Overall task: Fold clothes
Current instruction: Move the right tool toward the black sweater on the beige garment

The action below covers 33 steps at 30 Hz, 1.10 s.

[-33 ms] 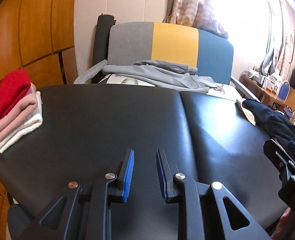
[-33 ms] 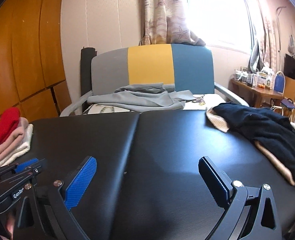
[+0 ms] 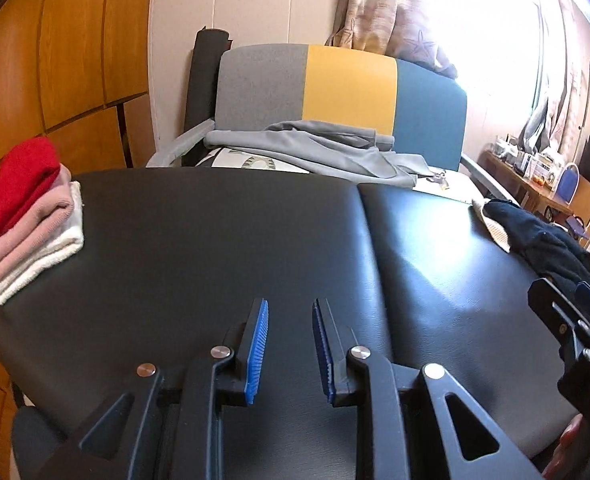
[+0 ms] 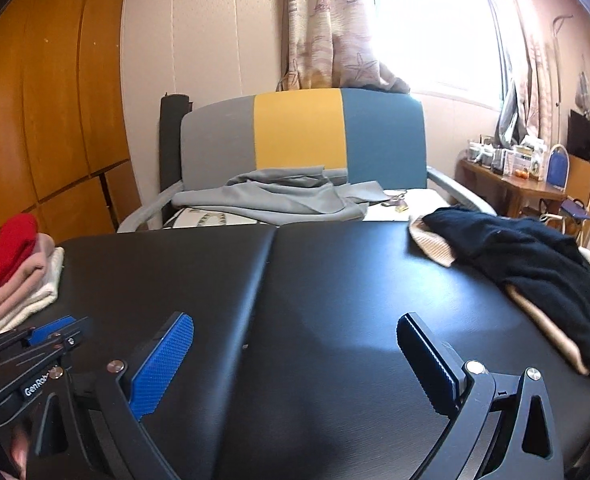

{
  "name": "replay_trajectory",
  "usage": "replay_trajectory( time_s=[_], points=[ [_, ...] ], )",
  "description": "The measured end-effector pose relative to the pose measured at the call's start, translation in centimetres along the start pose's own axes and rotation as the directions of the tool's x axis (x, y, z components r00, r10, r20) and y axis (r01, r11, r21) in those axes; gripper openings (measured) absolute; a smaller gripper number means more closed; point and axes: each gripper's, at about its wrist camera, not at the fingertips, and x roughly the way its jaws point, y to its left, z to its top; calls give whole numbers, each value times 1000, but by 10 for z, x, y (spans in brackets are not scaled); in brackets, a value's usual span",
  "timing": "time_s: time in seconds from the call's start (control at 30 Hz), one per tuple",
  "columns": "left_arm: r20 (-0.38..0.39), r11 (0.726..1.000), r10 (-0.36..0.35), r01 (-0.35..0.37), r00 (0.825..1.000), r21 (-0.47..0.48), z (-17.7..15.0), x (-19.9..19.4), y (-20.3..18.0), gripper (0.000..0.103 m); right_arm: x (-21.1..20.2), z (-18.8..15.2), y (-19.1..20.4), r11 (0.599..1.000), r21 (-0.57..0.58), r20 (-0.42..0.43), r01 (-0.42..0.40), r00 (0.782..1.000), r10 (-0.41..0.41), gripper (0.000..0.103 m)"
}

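Black table (image 4: 335,288), red, pink, white folded stack (image 3: 19,220), navy garment (image 4: 535,256)

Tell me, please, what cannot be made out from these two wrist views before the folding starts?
- Folded stack: its left end is cut off by the frame edge in both views.
- Dark garment: its far right part leaves the right wrist frame.
- Beige garment: mostly hidden under the dark garment.
- Desk items: too small to identify.
- Window: washed out by glare.
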Motion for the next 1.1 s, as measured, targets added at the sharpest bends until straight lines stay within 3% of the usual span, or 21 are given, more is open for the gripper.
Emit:
replay_trajectory(
  time_s=[0.2,0.53,0.63,0.8,0.9,1.1],
  points=[
    [-2,998,-11,11,1000,61,23,5,-11,23,-6,4,-17,999,30,-28,44,999,-43,103],
    [-48,987,-32,39,998,153,14,27,-46,23,0,-8,-53,986,102,-66,129,990,-123,103],
    [-82,982,-58,71,995,173,11,38,-59,23,-1,-9,-70,968,144,-87,205,977,-194,103],
    [-86,980,-89,103,992,172,13,44,-78,23,1,-14,-101,954,240,-58,182,983,-173,101],
    [-109,974,-69,91,992,209,15,51,-84,23,0,-11,-112,946,232,-89,225,974,-209,101],
    [-151,979,-68,96,986,182,15,59,-81,23,4,-9,-124,934,199,-134,298,952,-276,102]
  ],
)
